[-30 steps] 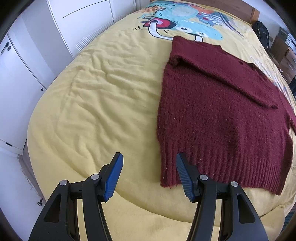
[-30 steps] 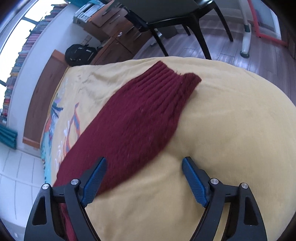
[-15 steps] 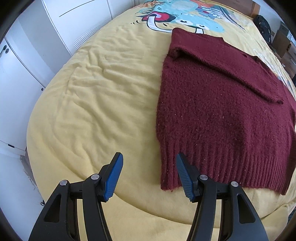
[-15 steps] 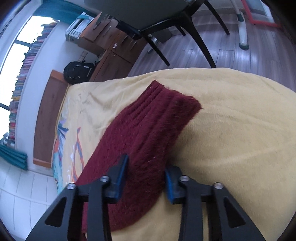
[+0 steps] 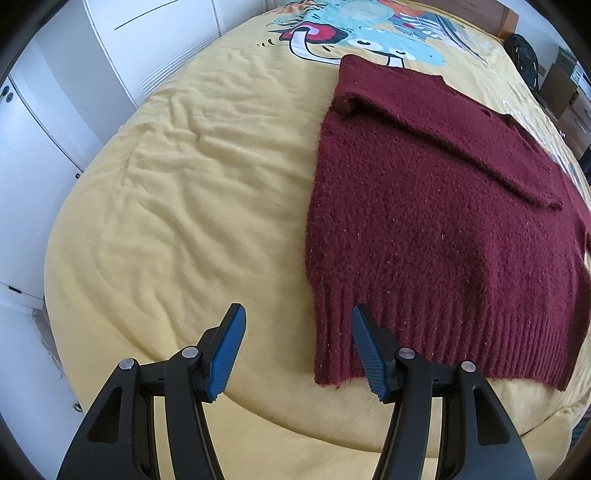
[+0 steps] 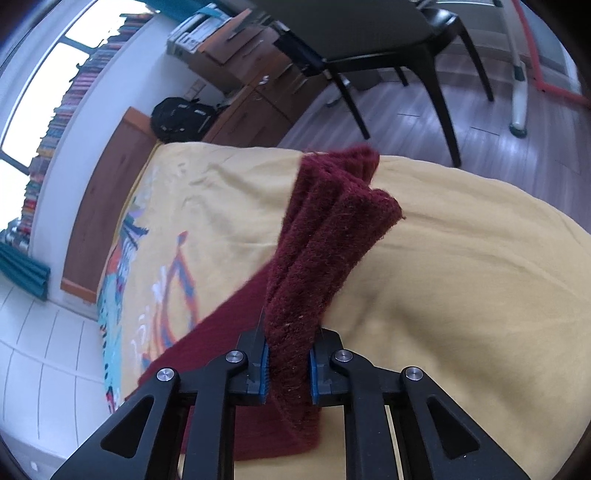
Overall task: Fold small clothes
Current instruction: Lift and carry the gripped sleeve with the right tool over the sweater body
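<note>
A dark red knitted sweater lies flat on the yellow bedspread, with one sleeve folded across its body. My left gripper hovers open over the sweater's ribbed hem corner, nothing between its blue pads. In the right wrist view the sweater's other sleeve is bunched and lifted off the bed, its cuff sticking up. My right gripper is shut on that sleeve, both blue pads pressing the knit.
White wardrobe doors stand left of the bed. Beyond the bed in the right wrist view are a black chair, wooden drawers, a black backpack and wood floor. A cartoon print covers the bedspread's far end.
My right gripper closed on the sleeve and lifted it, so the flat sleeve now stands bunched above the bed. The left gripper stayed open and edged slightly forward over the hem.
</note>
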A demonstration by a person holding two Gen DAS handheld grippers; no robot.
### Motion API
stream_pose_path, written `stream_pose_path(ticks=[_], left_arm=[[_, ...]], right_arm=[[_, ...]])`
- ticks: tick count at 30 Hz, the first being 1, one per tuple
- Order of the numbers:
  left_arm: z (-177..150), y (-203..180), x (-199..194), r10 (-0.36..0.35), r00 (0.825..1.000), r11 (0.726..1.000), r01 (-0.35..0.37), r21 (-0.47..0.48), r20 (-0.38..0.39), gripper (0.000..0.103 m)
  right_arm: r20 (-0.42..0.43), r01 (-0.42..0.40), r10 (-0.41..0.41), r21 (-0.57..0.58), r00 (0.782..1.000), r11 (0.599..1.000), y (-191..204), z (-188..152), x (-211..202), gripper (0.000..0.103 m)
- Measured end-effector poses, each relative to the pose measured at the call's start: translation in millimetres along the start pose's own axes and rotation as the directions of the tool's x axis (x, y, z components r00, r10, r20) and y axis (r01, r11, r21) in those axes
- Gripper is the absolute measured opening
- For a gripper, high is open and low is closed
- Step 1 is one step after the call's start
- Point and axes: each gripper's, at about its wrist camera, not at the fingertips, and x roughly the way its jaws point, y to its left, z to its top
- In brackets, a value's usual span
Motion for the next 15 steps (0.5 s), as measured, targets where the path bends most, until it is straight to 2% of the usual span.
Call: stream_pose_path(ticks=[9,15], left_arm=[[-1,22,-4,-0.041,0.999,0.998,0.043,-0.043,0.026,0.054],[-3,47,-6,-0.064,0.997,0.994,0.067,-0.085,0.037,0.054]], right_arm=[[-0.067,-0.071,0.067,-0.05,0.995,0.996,76,-22,9,0.015],[-0.134,-0.126,0.113,-0.096,0.985,0.987,133,-55,26,0.015]])
